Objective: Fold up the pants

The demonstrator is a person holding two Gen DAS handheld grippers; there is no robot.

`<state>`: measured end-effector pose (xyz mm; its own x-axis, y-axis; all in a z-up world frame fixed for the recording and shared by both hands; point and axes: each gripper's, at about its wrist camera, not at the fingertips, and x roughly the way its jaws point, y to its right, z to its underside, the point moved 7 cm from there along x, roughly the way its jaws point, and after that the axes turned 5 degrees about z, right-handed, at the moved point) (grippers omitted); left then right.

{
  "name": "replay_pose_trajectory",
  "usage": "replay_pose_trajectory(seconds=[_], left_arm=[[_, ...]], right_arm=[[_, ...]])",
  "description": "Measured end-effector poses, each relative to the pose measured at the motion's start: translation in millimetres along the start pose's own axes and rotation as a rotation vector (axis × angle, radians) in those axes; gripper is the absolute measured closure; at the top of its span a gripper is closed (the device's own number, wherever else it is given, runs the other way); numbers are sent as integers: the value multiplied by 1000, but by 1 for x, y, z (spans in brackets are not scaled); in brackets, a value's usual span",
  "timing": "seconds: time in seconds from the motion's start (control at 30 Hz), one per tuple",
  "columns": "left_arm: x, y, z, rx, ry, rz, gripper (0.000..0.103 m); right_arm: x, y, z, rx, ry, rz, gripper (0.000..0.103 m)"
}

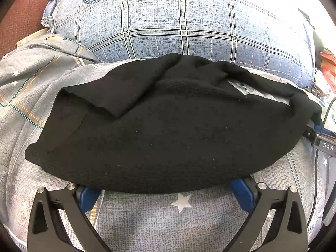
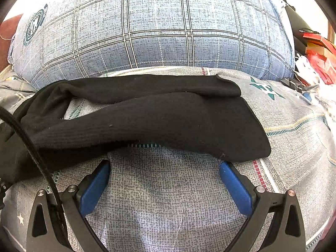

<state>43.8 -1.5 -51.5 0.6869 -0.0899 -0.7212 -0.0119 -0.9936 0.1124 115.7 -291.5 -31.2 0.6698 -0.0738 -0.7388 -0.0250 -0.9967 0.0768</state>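
Both grippers were seen spread wide, with nothing held between their blue pads. On the left gripper (image 1: 166, 189), the fingertips were hidden under the near edge of the black knit pants (image 1: 168, 130), which were laid across the grey star-printed bedsheet (image 1: 147, 220). A loose flap was folded back over the upper left of the garment. On the right gripper (image 2: 164, 166), the fingertips were brought just up to the near hem of the pants (image 2: 151, 117), the right pad (image 2: 235, 187) close beside a cuff corner. Two legs were seen parted there, with sheet (image 2: 159, 199) exposed between them. Behind the pants, a blue plaid pillow (image 2: 157, 31) was propped.
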Motion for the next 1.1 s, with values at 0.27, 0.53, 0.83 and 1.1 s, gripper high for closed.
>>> replay_pose_trajectory(seconds=[0.27, 0.53, 0.83, 1.1], left_arm=[[3, -2, -5, 12, -19, -13, 0], [-16, 0, 2, -6, -45, -42, 0], [-58, 0, -5, -33, 31, -32, 0], [-74, 5, -13, -28, 63, -28, 0]], right_arm=[[2, -2, 2, 0, 0, 0, 0], [-2, -4, 4, -35, -26, -22, 0], [-58, -19, 9, -63, 57, -87, 0], [-84, -33, 7, -84, 103, -128, 0]])
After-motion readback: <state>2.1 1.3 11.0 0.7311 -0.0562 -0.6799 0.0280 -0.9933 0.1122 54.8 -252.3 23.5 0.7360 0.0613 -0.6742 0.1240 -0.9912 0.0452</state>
